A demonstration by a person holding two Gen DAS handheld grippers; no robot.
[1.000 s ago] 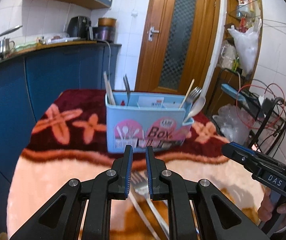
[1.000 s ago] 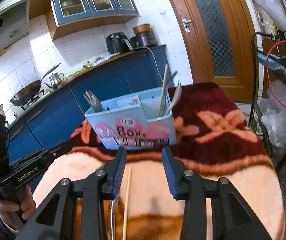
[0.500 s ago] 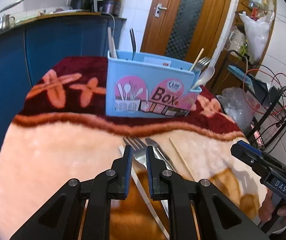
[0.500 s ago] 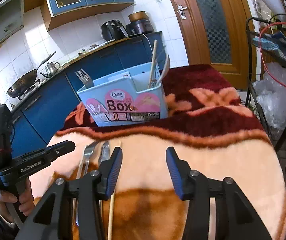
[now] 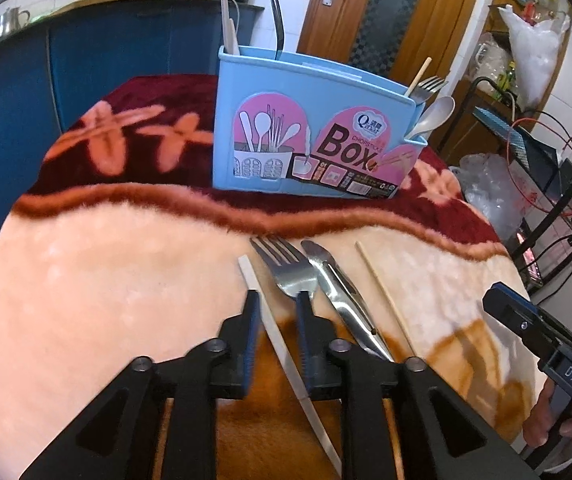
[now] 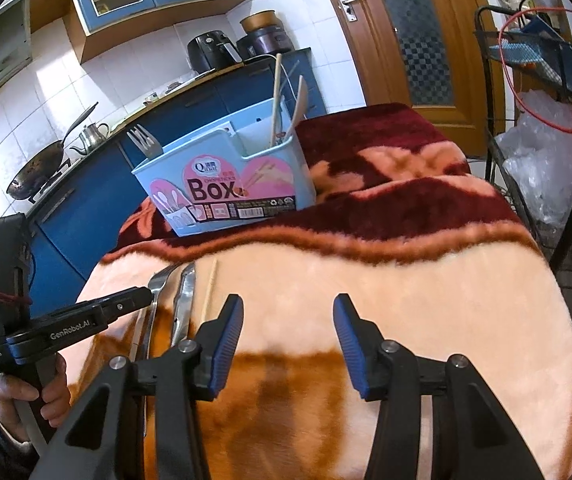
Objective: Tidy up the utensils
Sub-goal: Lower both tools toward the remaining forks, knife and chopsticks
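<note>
At the lower centre of the left wrist view, the left gripper is hovering with its jaws a little apart, straddling the white chopstick without clamping it. Just right of it, the fork, the knife and the wooden chopstick are lying side by side on the blanket. Above them the blue utensil box is standing upright. In the right wrist view, the right gripper is hanging wide open, holding nothing, right of the wooden chopstick.

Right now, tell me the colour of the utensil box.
Light blue, with a pink label reading "Box". The box shows best in the left wrist view.
</note>
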